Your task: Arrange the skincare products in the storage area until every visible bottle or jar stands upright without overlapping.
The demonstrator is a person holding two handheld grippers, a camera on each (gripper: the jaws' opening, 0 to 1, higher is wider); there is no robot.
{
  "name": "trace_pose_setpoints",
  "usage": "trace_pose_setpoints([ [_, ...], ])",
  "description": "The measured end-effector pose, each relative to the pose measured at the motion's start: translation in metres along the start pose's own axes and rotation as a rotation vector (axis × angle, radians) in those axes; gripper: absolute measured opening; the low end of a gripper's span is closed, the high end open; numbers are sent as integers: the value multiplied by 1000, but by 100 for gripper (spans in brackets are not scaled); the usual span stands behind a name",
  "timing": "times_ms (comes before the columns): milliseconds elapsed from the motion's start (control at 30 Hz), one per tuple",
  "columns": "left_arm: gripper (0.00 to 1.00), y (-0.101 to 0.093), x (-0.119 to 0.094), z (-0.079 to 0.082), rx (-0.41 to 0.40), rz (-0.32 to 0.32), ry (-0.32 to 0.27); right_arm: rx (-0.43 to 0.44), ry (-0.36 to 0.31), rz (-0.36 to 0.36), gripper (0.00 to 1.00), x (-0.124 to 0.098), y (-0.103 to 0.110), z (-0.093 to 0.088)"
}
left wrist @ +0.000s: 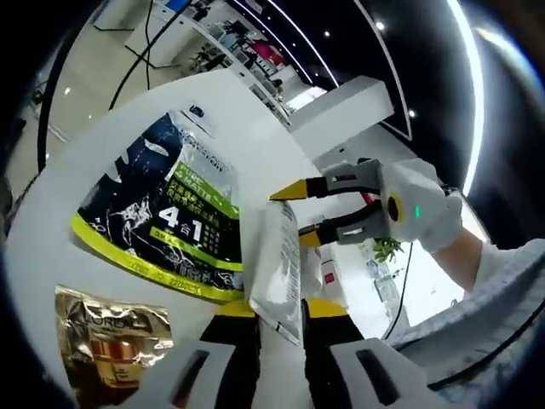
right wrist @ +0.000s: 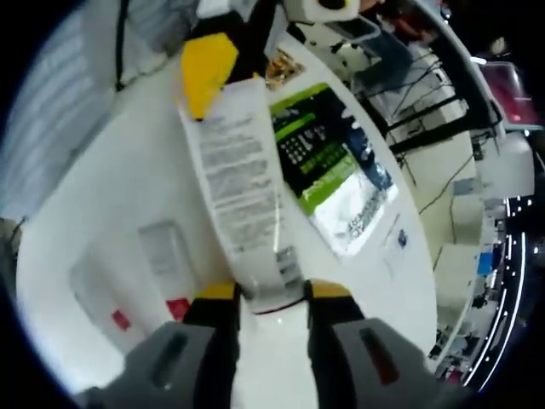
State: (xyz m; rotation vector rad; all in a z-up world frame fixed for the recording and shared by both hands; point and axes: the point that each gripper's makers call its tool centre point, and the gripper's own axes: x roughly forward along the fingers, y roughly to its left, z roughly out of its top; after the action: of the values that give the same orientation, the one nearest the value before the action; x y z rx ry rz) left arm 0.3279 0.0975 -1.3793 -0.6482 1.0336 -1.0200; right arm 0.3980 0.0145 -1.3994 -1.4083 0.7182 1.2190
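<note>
Both claws pinch one white tube [right wrist: 247, 204] clear above the bench [left wrist: 247, 128], left claw [left wrist: 279, 319] at one end and right claw [right wrist: 271, 300] at the other, evidently to steady it for standing upright, while the dark packet [left wrist: 162, 213] and gold packet [left wrist: 115, 336] lie flat.

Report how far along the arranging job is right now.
Nothing looks finished. In hand: both grippers, left gripper and right gripper, are shut on opposite ends of the white sachet, lifted over the table. Left: the dark green pack and gold sachet lie flat.
</note>
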Motion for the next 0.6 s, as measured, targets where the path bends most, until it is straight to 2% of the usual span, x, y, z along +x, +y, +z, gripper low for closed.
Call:
trace_pose_setpoints([
  [133, 14, 1, -4, 5, -1, 4, -2, 90, -20, -57, 28, -2, 0, 0],
  [300, 10, -4, -9, 12, -21, -5, 17, 135, -12, -130, 29, -4, 0, 4],
  [433, 9, -13, -14, 22, 22, 5, 16, 249, -59, -202, 29, -7, -3, 6],
  [600, 10, -23, -14, 35, 156, 49, 34, 329, -67, -261, 29, -10, -7, 2],
])
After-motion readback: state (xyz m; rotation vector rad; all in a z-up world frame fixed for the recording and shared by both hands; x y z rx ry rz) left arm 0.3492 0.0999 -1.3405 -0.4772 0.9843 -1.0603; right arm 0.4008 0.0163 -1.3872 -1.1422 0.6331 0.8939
